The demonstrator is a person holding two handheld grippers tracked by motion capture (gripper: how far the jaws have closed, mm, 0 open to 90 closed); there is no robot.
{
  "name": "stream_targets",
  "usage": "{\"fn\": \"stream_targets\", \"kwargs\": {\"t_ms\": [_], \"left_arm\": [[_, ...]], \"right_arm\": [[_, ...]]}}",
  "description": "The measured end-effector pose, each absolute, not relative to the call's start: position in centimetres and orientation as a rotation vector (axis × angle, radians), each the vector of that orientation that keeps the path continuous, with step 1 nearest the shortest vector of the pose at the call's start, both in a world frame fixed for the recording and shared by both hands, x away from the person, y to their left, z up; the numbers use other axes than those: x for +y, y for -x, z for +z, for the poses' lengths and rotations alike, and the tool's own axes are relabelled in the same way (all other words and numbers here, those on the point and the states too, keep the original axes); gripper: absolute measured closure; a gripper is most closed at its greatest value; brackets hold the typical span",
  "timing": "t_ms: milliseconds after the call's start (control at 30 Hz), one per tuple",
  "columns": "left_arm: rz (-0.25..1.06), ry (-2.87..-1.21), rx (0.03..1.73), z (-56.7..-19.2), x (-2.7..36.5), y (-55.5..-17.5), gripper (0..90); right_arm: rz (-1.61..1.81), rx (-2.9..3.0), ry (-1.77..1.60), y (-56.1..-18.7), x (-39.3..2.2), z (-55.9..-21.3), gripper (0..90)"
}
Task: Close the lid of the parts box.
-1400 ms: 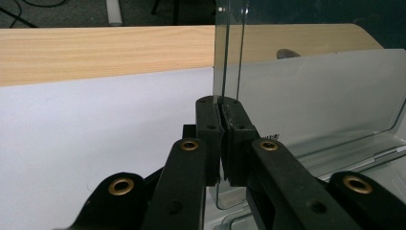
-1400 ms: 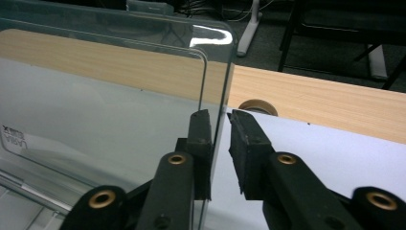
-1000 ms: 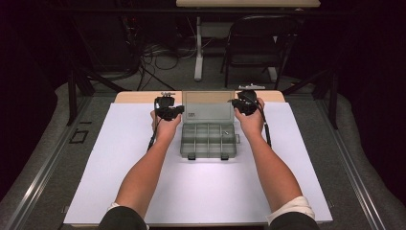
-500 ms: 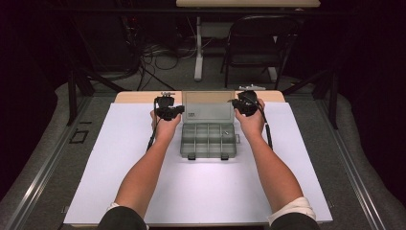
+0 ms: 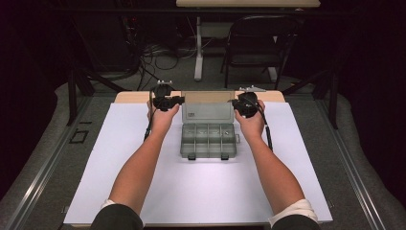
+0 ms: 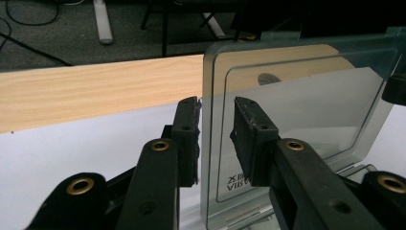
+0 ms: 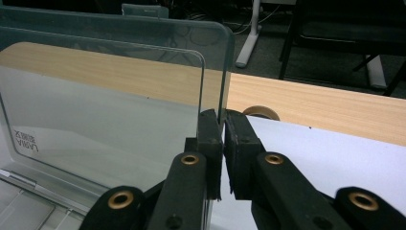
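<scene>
A shallow box (image 5: 208,141) of smoky, see-through plastic is lying in the middle of a white sheet (image 5: 143,191) that is covering most of the pale wood-grain table (image 5: 131,97); its base is showing small square compartments, and its flat, round-cornered lid (image 5: 208,111) is standing upright at the far side. The left tongs (image 6: 215,139), matt black with brass rivets, are straddling the lid's left edge, their jaws having just been opening and now standing apart, one pad on each side of the pane. The right tongs (image 7: 223,153) are gripping the lid's right edge tightly.
</scene>
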State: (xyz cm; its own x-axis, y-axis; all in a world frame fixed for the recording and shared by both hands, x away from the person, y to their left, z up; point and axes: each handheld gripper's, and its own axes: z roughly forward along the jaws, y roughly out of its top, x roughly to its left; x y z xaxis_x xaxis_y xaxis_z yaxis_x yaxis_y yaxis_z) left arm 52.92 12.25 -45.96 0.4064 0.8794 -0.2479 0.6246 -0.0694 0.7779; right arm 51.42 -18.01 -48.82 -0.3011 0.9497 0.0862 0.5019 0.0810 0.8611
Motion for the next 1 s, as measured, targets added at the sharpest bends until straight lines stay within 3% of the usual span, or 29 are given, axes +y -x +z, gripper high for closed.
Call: {"fn": "stream_targets", "kwargs": {"t_ms": [600, 1000], "left_arm": [[0.373, -1.821, 1.280, -41.4, 10.0, -54.2, 61.0], [0.364, -1.838, 1.289, -41.7, 8.2, -55.0, 63.8]], "right_arm": [[1.163, 1.831, -1.409, -50.6, -18.1, -48.8, 86.1], [1.172, 1.829, -1.402, -50.5, -18.2, -48.9, 86.2]]}}
